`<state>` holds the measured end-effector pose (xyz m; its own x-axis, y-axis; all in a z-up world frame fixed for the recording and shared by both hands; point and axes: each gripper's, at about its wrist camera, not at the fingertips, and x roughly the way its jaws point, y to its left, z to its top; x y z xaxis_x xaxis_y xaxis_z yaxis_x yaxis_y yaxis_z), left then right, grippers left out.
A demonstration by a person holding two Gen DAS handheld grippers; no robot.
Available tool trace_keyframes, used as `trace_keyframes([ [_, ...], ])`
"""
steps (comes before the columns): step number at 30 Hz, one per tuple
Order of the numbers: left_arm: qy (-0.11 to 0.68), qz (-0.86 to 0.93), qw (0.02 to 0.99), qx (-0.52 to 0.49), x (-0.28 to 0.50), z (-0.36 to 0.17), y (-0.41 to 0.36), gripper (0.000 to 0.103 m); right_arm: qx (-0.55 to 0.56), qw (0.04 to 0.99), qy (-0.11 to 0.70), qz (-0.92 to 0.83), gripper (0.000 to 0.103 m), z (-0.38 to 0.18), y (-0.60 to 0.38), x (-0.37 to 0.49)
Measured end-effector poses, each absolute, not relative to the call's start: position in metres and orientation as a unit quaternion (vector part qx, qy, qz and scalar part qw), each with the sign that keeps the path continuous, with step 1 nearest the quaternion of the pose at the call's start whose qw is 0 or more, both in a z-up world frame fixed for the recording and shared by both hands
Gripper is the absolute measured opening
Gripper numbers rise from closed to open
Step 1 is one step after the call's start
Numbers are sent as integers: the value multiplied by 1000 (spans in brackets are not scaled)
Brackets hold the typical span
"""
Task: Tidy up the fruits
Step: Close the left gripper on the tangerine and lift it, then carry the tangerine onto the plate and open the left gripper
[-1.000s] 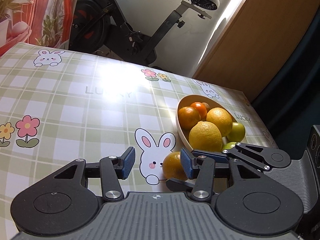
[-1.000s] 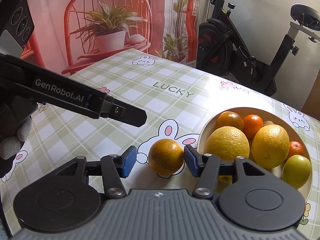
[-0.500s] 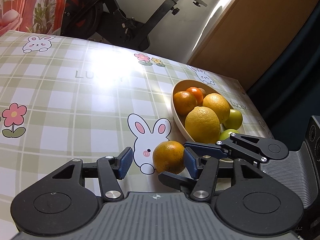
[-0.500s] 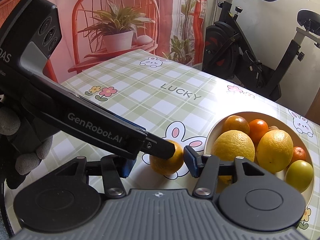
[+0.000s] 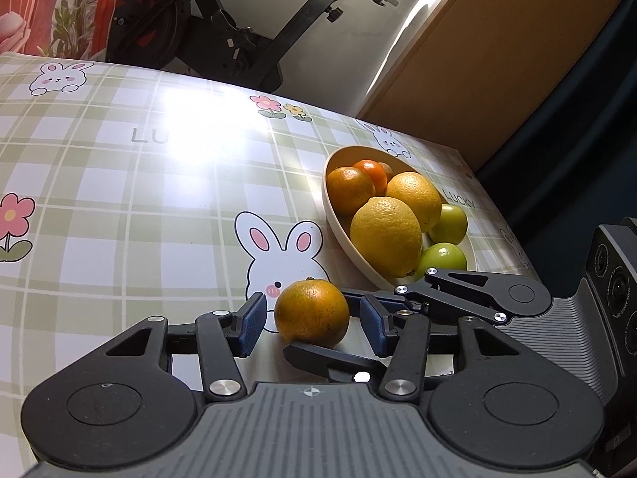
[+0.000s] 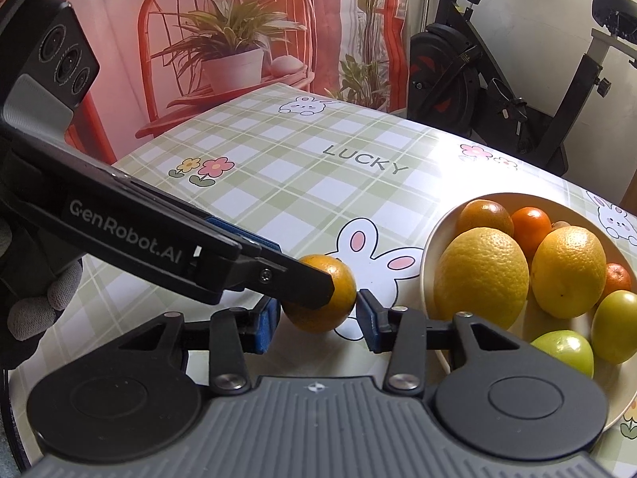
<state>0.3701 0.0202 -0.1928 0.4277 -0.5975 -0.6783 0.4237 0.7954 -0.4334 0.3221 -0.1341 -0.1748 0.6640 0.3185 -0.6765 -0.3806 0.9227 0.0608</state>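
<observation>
While one orange [image 5: 311, 312] lies loose on the worktop [image 5: 119, 207], just beside the near rim of the bowl [image 5: 338, 231] and over the printed rabbit [image 5: 278, 257], both tools are set about it. The left hand-held gripper [image 5: 310, 318] stands with its blue pads parted a little wider than the fruit; a gap shows on each side, so nothing is gripped. The right hand-held gripper [image 6: 316, 320] is likewise parted around the same orange [image 6: 330, 306], its pads close to the skin but, as far as can be seen, not pressing. Fingers of each tool cross the other's view near the fruit.

Judgement: the step in hand is the pickup of the last loose fruit for the bowl, which already carries oranges, two large yellow citrus [image 6: 481, 277] and green fruits [image 6: 567, 350].

Next move calls for one tool only to close. The other should withdraw first, since the fingers are crowded and may collide or knock the orange away. Once gripped, a lift over the rim and a release on a free spot is required.
</observation>
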Motion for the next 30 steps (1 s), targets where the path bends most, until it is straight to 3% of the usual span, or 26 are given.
trace_keyframes([
  [12, 426, -299, 852, -57, 354, -173, -2, 46, -20, 920, 344, 189, 45, -166, -143, 305],
  [30, 403, -346, 846, 33, 355, -136, -119, 46, 57, 950, 284, 120, 45, -140, -240, 268],
])
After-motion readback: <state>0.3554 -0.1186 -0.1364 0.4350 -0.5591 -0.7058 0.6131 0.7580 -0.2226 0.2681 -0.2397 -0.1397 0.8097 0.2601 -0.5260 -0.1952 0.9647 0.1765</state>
